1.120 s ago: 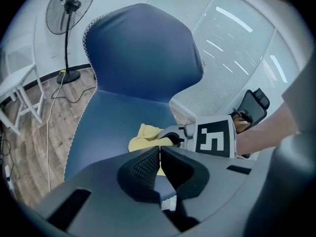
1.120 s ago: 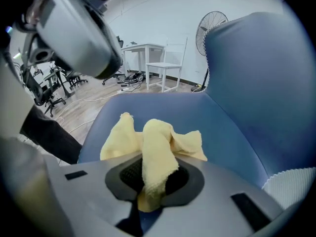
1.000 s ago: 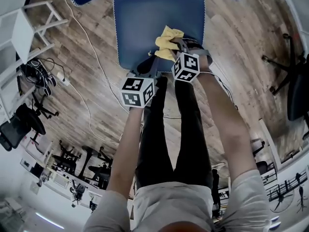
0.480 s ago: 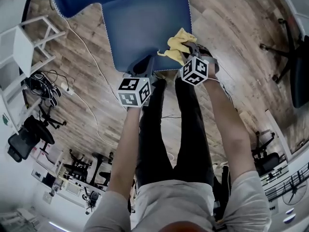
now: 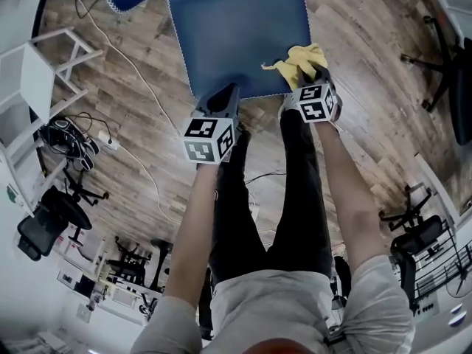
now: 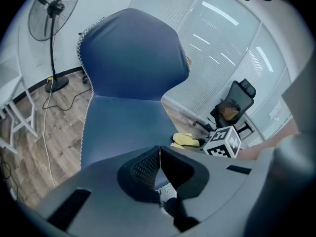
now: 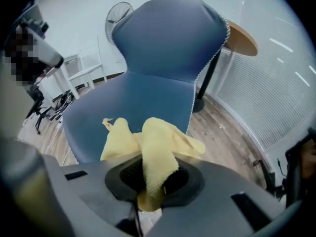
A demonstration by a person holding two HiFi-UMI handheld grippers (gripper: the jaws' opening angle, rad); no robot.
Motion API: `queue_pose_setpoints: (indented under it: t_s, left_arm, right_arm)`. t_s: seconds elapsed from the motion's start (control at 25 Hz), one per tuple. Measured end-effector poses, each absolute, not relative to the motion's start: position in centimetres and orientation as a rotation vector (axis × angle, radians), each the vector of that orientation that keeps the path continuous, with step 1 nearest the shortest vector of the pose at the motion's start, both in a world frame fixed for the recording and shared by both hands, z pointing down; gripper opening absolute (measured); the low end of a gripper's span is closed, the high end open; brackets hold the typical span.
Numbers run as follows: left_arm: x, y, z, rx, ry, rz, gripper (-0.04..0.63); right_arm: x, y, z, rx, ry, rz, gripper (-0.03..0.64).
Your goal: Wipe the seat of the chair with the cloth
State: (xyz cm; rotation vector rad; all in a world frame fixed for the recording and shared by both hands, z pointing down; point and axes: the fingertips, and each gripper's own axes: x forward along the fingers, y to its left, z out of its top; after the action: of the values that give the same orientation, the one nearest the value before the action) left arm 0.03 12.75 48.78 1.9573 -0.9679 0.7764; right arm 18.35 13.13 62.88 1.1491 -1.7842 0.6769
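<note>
Cloth (image 7: pixel 148 142), bunched and pinched in the right hand-held gripper (image 7: pixel 148 194), sits at the near right corner of the chair seat (image 5: pixel 236 35), where a stroke could slide off the edge; the left hand-held gripper (image 6: pixel 159 168), pressed together, holds nothing.

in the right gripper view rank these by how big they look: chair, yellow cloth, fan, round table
1. Blue chair, largest by far.
2. Yellow cloth, though it sits right at the camera, which inflates it.
3. Pedestal fan and round wooden table look about alike, so they are not ranked.
</note>
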Motion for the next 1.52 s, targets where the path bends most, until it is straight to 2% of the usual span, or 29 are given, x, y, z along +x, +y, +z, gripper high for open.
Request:
queue_pose_setpoints:
  t_s: [0.28,0.64,0.96,1.52]
  left_arm:
    - [-6.4,15.2,48.5,2.054,-0.847,0.85,0.028]
    - [-12.9,16.9,48.8,2.078,-0.773,0.871,0.028]
    - [-16.3,17.4,48.6,2.077,-0.775,0.859,0.028]
    - [-19.3,18.1,48.3,2.027,-0.841,0.817,0.028]
  right_arm:
    - [18.1,14.9,62.9,1.528,-1.556,0.893,0.066]
    - [12.5,17.6,62.7,1.731,-1.399,1.042,0.066]
    - [5.5,17.3,62.2,1.748,-1.426,1.066,0.064]
    - [-10.1,16.3,60.9,1.517,-1.692,1.092,0.066]
